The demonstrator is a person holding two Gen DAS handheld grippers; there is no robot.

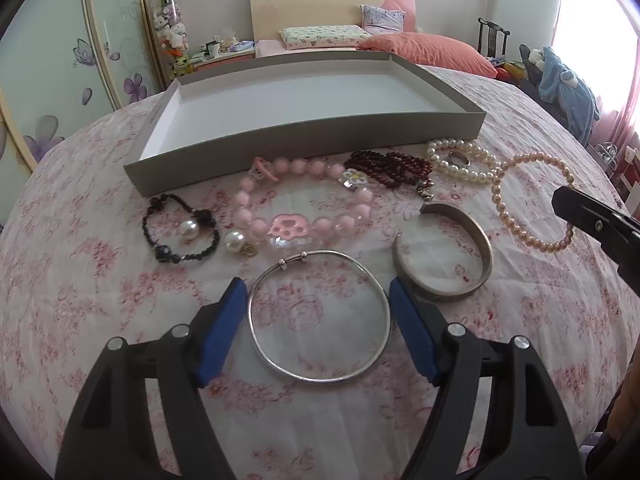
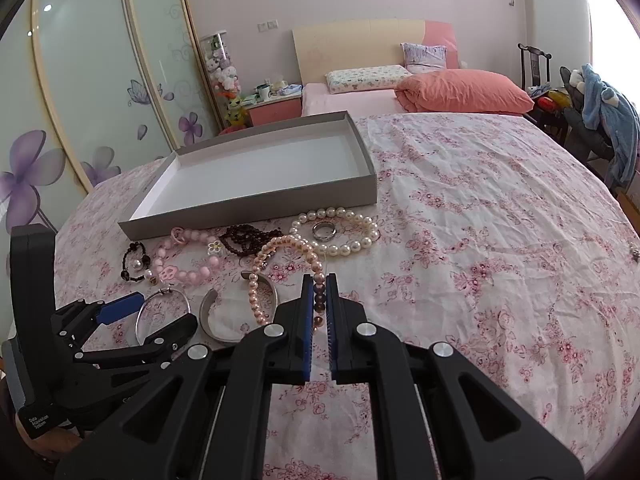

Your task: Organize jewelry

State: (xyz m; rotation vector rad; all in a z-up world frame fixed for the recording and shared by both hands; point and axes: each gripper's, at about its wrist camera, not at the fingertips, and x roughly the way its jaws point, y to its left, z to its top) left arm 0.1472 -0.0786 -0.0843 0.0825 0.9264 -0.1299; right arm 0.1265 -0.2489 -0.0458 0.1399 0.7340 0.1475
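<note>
A grey box point(image 1: 304, 136) with a white inside is set on the floral sheet point(image 1: 520, 340) of a bed. The jewelry is laid in a loose row just in front of the box's near wall.

Left gripper point(image 1: 314, 294): fingers point(image 1: 224, 328) are held apart, one either side of the thin silver bangle point(image 1: 320, 376). The bangle is seen flat on the sheet between the blue pads; whether the pads touch it cannot be told.

Right gripper point(image 2: 319, 284): fingers point(image 2: 306, 320) are closed together on the pink pearl bracelet point(image 2: 280, 248), a few beads being clamped between the pads. The rest of the strand is draped forward over the sheet.

Other pieces, from the left wrist view:
- Black cord bracelet point(image 1: 180, 228) with a white pearl, at far left.
- Pink bead bracelet point(image 1: 304, 204) with a paw charm, just right of it.
- Dark red beads point(image 1: 390, 168), bunched close to the box.
- White pearl strand point(image 1: 464, 160), with a silver ring point(image 1: 458, 157) lying inside its loop.
- Wide silver cuff point(image 1: 444, 256), just right of the bangle.
</note>
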